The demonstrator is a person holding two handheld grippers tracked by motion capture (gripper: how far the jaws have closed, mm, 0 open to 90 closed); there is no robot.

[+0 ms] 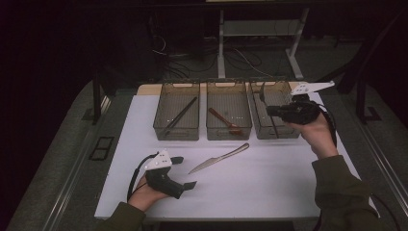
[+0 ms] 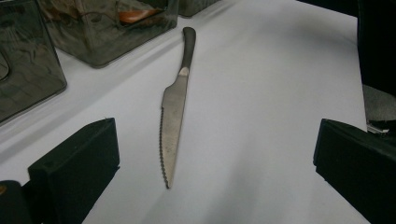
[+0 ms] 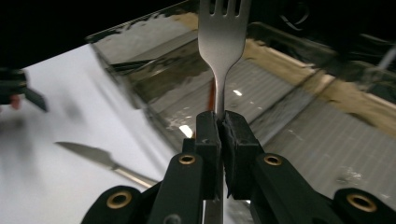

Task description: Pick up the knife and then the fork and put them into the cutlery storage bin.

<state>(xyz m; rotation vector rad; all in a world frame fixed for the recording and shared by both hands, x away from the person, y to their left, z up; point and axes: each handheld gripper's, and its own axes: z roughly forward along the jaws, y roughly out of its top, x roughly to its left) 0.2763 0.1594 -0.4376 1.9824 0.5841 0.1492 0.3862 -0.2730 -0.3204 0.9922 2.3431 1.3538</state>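
Three clear bins stand in a row at the far edge of the white table (image 1: 269,192), and the right gripper (image 3: 219,122) hangs over the rightmost bin (image 1: 284,131), jaws clamped on a fork (image 3: 222,42) by its handle, tines away from the hand. The knife (image 2: 173,121) lies on the table before the middle bin, well apart from the fork, lengthwise between the wide-open jaws of the left gripper (image 1: 185,172), blade tip toward it, so the left hand is nearer

The high view looks forward and down over the knife (image 1: 219,158), the left gripper view faces it closely and low, the right gripper view glimpses it beyond the bins.
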